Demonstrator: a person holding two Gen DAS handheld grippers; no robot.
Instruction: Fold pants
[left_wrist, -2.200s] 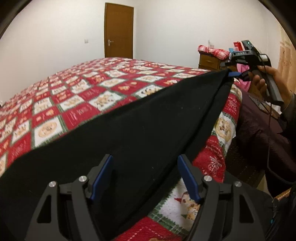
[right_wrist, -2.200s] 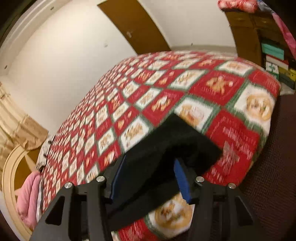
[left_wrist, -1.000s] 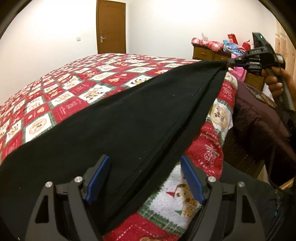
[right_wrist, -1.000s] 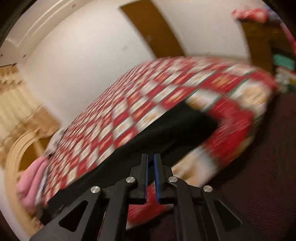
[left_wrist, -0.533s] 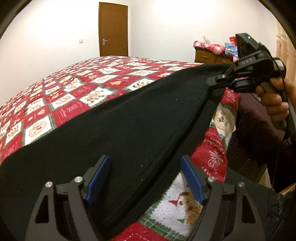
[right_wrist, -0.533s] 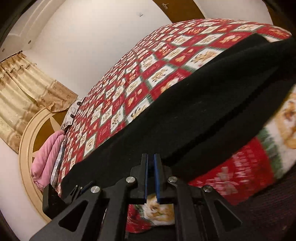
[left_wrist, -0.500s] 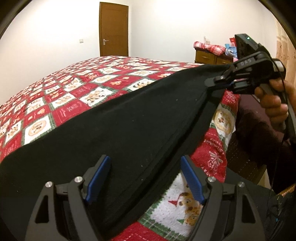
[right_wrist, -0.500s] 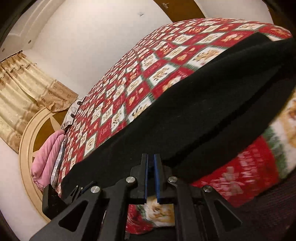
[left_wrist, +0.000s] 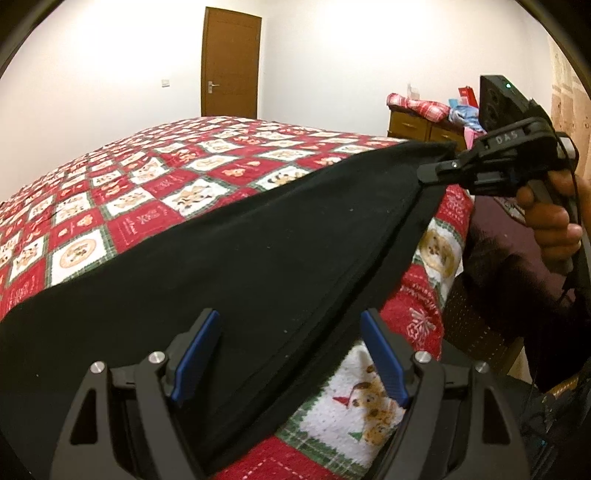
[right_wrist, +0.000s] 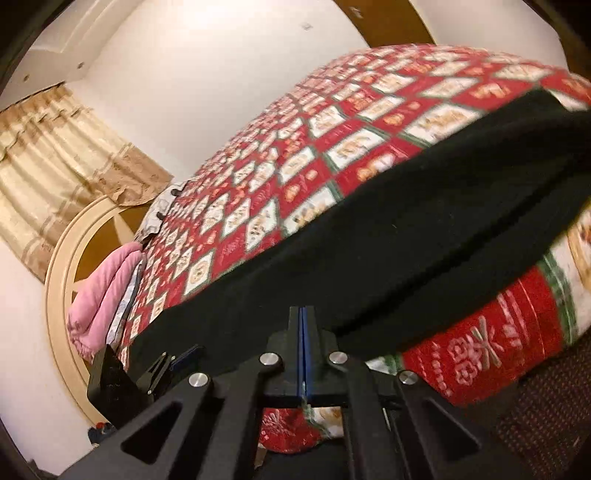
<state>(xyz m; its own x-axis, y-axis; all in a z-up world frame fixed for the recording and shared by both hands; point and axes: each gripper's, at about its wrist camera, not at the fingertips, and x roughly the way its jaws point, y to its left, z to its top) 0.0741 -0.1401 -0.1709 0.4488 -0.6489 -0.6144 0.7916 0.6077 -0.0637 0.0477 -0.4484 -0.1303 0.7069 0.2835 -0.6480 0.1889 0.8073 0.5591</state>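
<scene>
Black pants (left_wrist: 258, 251) lie stretched along the near edge of a bed with a red and white Christmas quilt (left_wrist: 155, 184). My left gripper (left_wrist: 291, 354) is open, its blue pads on either side of the pants' near end. My right gripper (right_wrist: 302, 332) is shut, its blue pads pressed together at the pants' edge (right_wrist: 369, 258). In the left wrist view it (left_wrist: 428, 173) pinches the pants' far corner, held by a hand. The left gripper (right_wrist: 173, 363) shows in the right wrist view at the pants' far end.
A brown door (left_wrist: 231, 62) stands in the far wall. A wooden dresser (left_wrist: 417, 127) piled with clothes stands to the right of the bed. A pink blanket (right_wrist: 103, 291) and a round headboard (right_wrist: 62, 266) are at the bed's head. Dark carpet (right_wrist: 546, 424) lies beside the bed.
My right gripper went from open to shut, swung away, then came back to the pants' far corner and holds it. The left gripper stayed open in place.
</scene>
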